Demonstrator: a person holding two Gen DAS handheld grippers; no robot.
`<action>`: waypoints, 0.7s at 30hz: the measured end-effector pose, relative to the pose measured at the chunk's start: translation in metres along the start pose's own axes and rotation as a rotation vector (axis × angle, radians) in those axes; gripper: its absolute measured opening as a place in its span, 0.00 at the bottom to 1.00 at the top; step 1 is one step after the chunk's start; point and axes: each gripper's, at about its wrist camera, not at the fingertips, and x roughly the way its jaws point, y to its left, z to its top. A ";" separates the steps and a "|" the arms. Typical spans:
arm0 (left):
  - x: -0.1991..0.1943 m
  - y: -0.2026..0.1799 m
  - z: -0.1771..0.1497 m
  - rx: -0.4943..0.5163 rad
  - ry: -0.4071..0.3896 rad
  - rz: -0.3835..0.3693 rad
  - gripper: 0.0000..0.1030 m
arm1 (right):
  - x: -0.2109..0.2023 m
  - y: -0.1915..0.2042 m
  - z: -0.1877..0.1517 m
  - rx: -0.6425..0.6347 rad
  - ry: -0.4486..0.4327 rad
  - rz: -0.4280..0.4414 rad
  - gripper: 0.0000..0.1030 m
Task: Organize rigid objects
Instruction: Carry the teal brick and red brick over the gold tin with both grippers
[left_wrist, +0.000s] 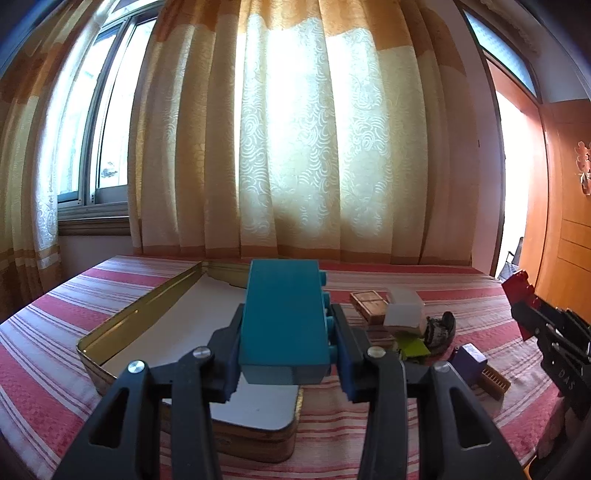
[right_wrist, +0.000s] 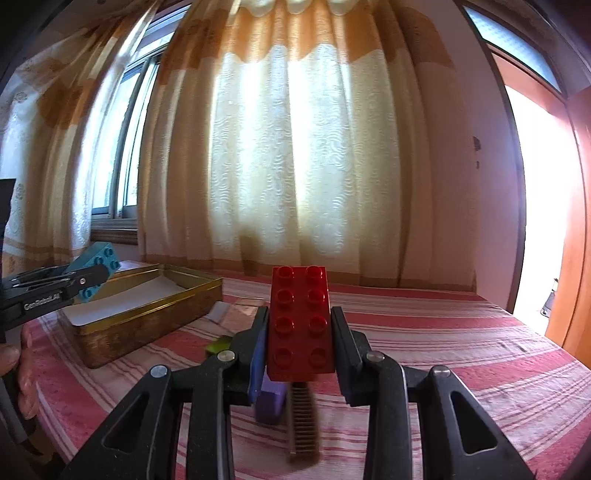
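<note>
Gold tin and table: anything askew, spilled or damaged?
The gold tin sits flat, white-lined, apparently empty. Loose pieces lie jumbled beside it: wooden tiles, a translucent box tilted on them, a purple block. No visible damage. Both bricks look squarely gripped.

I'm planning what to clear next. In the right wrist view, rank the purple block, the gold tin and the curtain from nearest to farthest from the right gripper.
1. Purple block: just below the right gripper, on the striped cloth.
2. Gold tin: farther out, to the left.
3. Curtain: farthest, behind the table.
</note>
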 end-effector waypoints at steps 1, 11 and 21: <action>0.000 0.002 0.000 -0.001 0.001 0.002 0.40 | 0.000 0.004 0.000 -0.006 0.001 0.008 0.33; 0.000 0.016 -0.001 -0.023 0.004 0.018 0.40 | 0.004 0.033 0.001 -0.043 0.010 0.070 0.33; 0.000 0.032 0.000 -0.043 0.006 0.032 0.40 | 0.011 0.054 0.003 -0.071 0.020 0.086 0.33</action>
